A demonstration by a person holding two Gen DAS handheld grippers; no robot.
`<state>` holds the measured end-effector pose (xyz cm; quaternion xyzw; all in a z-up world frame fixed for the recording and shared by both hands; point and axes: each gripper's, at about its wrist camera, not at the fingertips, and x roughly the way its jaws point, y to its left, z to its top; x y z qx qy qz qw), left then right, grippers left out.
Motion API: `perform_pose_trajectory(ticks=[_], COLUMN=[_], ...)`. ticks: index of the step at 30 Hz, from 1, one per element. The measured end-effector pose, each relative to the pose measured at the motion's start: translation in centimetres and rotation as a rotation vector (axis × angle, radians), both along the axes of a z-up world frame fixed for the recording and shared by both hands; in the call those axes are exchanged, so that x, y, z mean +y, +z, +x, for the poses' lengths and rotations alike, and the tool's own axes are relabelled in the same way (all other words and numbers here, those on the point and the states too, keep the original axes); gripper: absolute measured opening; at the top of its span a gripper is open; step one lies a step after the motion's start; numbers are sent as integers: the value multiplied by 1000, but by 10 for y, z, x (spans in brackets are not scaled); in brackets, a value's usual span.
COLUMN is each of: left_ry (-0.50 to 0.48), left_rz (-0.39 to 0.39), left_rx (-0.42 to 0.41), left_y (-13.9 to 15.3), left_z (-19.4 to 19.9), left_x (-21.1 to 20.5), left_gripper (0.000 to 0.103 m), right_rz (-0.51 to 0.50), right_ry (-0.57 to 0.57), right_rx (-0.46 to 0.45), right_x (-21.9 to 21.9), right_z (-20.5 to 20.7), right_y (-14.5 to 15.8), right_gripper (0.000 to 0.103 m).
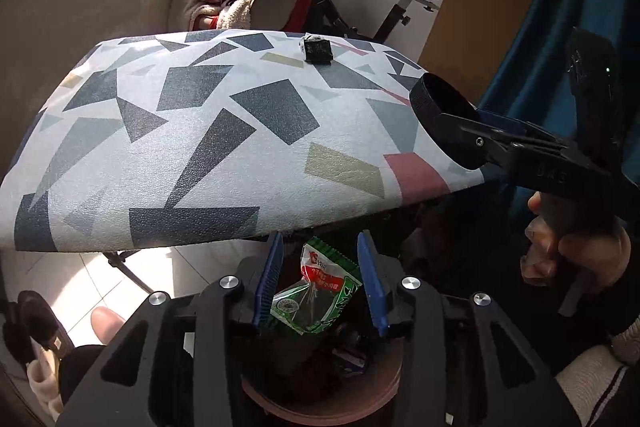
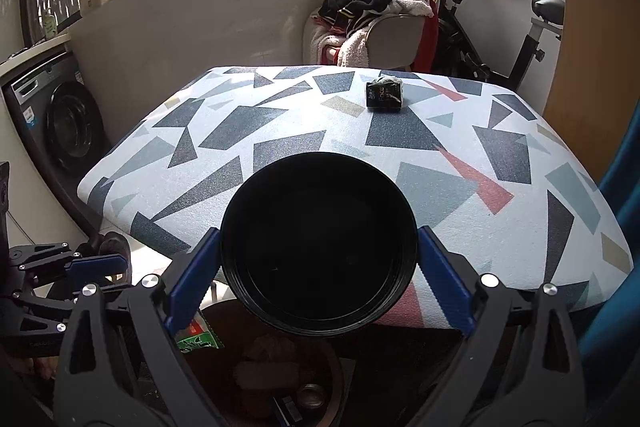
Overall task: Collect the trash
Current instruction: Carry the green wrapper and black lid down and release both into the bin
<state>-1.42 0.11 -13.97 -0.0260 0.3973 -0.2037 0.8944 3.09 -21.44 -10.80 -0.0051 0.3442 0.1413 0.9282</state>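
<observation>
Over bin point(image 1: 320, 399): left tool point(image 1: 320, 283) apart around crinkly wrapper point(image 1: 316, 295); right tool point(image 2: 318, 267) clamps round black lid point(image 2: 318, 243).

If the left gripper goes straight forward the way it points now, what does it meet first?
Probably the near edge of the patterned table, just beyond the left gripper and the green wrapper between its jaws; depth is unclear.

The black bowl point(image 2: 318, 245) hides the near middle of the table point(image 2: 520, 227); its inside is too dark to read. The bin point(image 2: 224, 379) below is cut off by the bottom edge and partly covered by the right gripper point(image 2: 318, 279). The green wrapper point(image 2: 200, 341) shows only a corner here. Print on the small black packet point(image 2: 383, 94) at the far side is too small to read
</observation>
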Motion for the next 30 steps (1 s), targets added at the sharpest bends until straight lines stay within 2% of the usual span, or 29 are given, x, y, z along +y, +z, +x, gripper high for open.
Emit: perform_pose_trajectory(ticks=[4, 12, 14, 20, 30], left_ry=[19, 99, 119, 167, 199], left_rz=[-1, 12, 4, 8, 6], left_rx=[-42, -123, -131, -141, -137], left_y=[7, 24, 27, 29, 26], left_z=[-6, -14, -14, -12, -13], left_x=[6, 27, 33, 45, 53], left_gripper=[48, 78, 82, 88, 90], right_rz=[11, -10, -19, -59, -103], right_ry=[-1, 47, 69, 134, 167], right_rx=[21, 84, 100, 131, 172], right_x=[2, 22, 29, 50, 62], right_z=[-8, -24, -26, -34, -37], right_y=[-10, -41, -47, -62, -76], right_gripper=[93, 93, 93, 94, 94])
